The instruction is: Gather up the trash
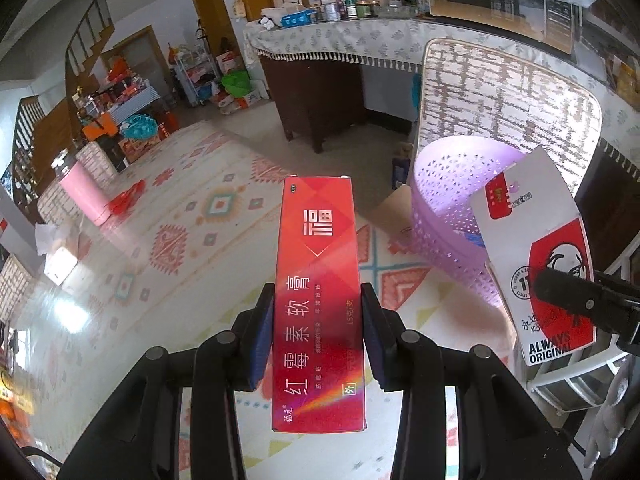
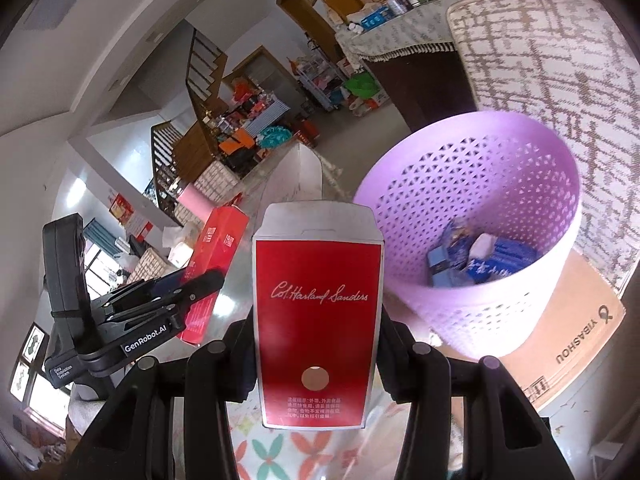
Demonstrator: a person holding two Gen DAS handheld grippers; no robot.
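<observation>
My left gripper [image 1: 318,308] is shut on a long red ointment box [image 1: 318,304] with Chinese lettering, held out above the patterned floor mat. My right gripper [image 2: 318,320] is shut on a red and white fried-chicken carton [image 2: 318,320]. That carton [image 1: 540,256] also shows at the right of the left wrist view, with one right fingertip [image 1: 560,286] on it. A purple perforated basket [image 2: 480,240] stands just right of the carton; blue packets [image 2: 480,260] lie inside it. In the right wrist view the left gripper [image 2: 192,284] and its red box [image 2: 212,264] are at the left.
The basket rests on a brown cardboard sheet [image 2: 572,332]. A cushioned chair back [image 1: 508,100] rises behind it, and a cloth-covered table [image 1: 340,40] with jars stands beyond. A pink flask [image 1: 82,192] and tissues [image 1: 46,236] lie at the left on the mat [image 1: 180,232].
</observation>
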